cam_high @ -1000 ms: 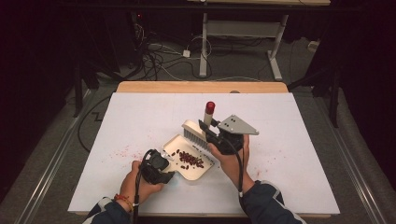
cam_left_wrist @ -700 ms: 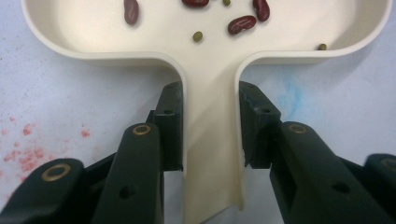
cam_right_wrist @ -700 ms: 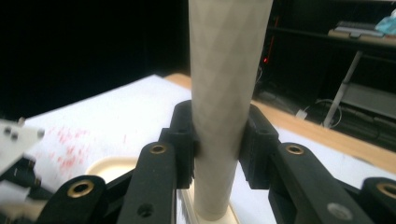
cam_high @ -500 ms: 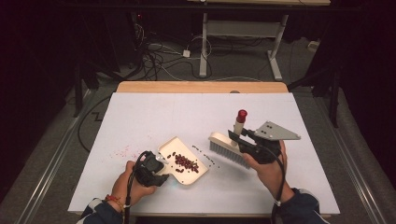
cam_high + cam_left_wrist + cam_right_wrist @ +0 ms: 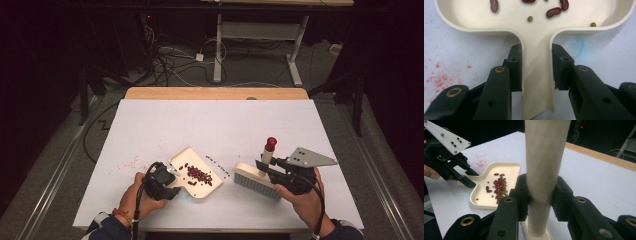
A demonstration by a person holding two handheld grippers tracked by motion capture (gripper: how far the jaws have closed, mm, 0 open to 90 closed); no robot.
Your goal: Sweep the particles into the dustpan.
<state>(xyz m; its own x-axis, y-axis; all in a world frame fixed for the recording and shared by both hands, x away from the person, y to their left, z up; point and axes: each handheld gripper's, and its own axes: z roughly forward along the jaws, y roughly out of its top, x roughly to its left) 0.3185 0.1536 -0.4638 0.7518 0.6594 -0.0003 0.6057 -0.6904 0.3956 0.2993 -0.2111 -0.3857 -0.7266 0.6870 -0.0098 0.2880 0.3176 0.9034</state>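
White table (image 5: 210, 125), cables on the floor behind | your left gripper (image 5: 536, 67) clamps the handle of the cream plastic dustpan (image 5: 196, 172) — red beans (image 5: 199, 174) inside; your right gripper (image 5: 539, 195) grips the cream red-capped brush (image 5: 257, 175) — just right of the pan, apart.

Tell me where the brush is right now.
In the high view the brush stands on the white table at front right, just right of the dustpan, its handle clamped in the right gripper.
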